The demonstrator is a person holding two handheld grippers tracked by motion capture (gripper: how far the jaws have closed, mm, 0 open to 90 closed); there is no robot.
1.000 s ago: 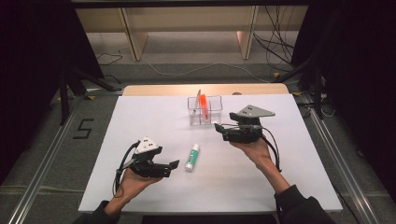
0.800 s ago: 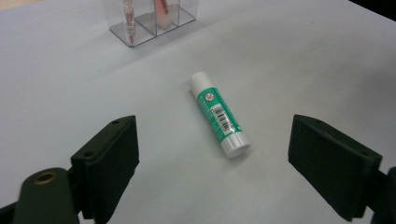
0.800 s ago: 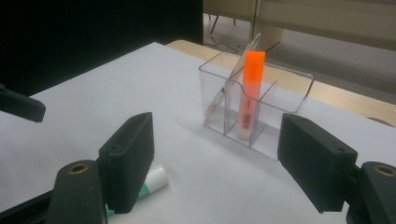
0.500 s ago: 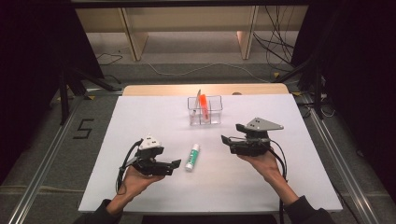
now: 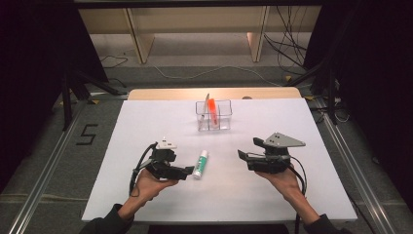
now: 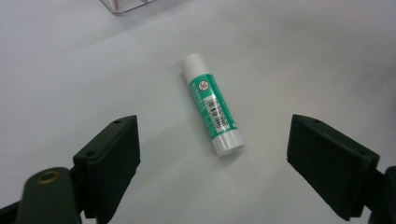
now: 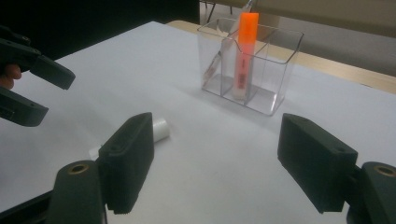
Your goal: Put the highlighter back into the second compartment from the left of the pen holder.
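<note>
A green and white glue stick point(image 5: 200, 164) lies flat on the white table point(image 5: 292, 122), between my two grippers. My left gripper point(image 5: 187, 171) sits just left of it, jaws wide open and empty. In the left gripper view the glue stick point(image 6: 212, 105) lies ahead of the left gripper point(image 6: 217, 161), beyond the jaw tips and untouched. My right gripper point(image 5: 247, 148) hovers to the right of the stick, also open and empty. In the right gripper view the glue stick point(image 7: 159, 129) peeks out behind the left jaw of the right gripper point(image 7: 222, 158).
A clear three-cell organizer point(image 5: 226, 119) stands at the back middle of the table, holding an orange highlighter point(image 5: 212, 109) and a pen point(image 5: 206, 104). In the right gripper view the organizer point(image 7: 280, 70) stands straight ahead, with the left gripper point(image 7: 28, 70) at the left edge.
My right gripper has drawn back from beside the organizer toward the near side of the table, ending right of the glue stick. The left gripper has barely moved.
</note>
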